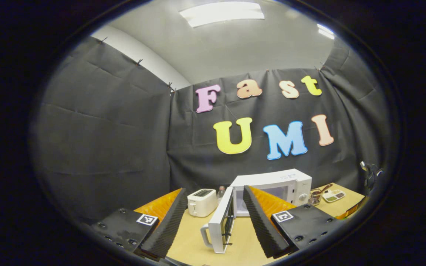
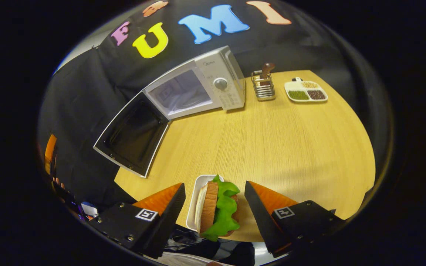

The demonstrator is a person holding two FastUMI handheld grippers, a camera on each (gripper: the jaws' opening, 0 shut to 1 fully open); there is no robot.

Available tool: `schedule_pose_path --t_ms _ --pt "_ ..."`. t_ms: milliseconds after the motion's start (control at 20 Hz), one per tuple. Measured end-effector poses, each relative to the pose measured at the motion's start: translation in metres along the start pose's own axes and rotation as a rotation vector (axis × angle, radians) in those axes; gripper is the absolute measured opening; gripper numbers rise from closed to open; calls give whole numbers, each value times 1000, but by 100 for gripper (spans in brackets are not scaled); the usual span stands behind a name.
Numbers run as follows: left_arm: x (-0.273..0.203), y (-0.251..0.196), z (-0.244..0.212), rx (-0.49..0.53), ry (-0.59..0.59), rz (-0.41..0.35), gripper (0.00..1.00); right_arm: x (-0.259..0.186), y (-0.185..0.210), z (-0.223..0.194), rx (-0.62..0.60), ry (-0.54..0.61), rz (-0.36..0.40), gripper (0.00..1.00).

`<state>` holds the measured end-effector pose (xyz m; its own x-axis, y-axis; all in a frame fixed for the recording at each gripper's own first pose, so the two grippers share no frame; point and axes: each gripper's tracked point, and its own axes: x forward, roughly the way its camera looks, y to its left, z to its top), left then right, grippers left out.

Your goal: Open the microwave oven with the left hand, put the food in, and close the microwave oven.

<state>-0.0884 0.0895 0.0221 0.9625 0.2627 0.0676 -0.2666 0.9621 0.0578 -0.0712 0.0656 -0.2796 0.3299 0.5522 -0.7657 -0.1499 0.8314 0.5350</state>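
Observation:
A white microwave (image 1: 272, 184) stands at the back of the wooden table, its door (image 1: 222, 221) swung wide open toward me. My left gripper (image 1: 215, 190) is open and held back from the door, whose handle (image 1: 205, 236) lies between the fingers, untouched. In the right gripper view the microwave (image 2: 198, 85) shows its pale cavity, the door (image 2: 133, 136) hanging out to the left. A sandwich with green lettuce (image 2: 218, 208) stands on edge on a white plate (image 2: 194, 207) at the table's near edge. My right gripper (image 2: 215, 186) is open, one finger on each side of the plate.
A white toaster (image 1: 202, 201) and a small bottle (image 1: 220, 192) stand left of the microwave. To its right are a wire utensil holder (image 2: 263, 85) and a divided dish of grains (image 2: 305, 91). Bare tabletop (image 2: 272, 147) stretches between sandwich and microwave.

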Motion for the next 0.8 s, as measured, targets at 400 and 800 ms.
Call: schedule_pose_path --t_ms 400,800 --pt "-6 -13 5 29 -4 15 97 8 10 -34 137 133 89 88" --pt "-8 -6 4 27 -15 24 97 3 12 -32 132 133 99 39"
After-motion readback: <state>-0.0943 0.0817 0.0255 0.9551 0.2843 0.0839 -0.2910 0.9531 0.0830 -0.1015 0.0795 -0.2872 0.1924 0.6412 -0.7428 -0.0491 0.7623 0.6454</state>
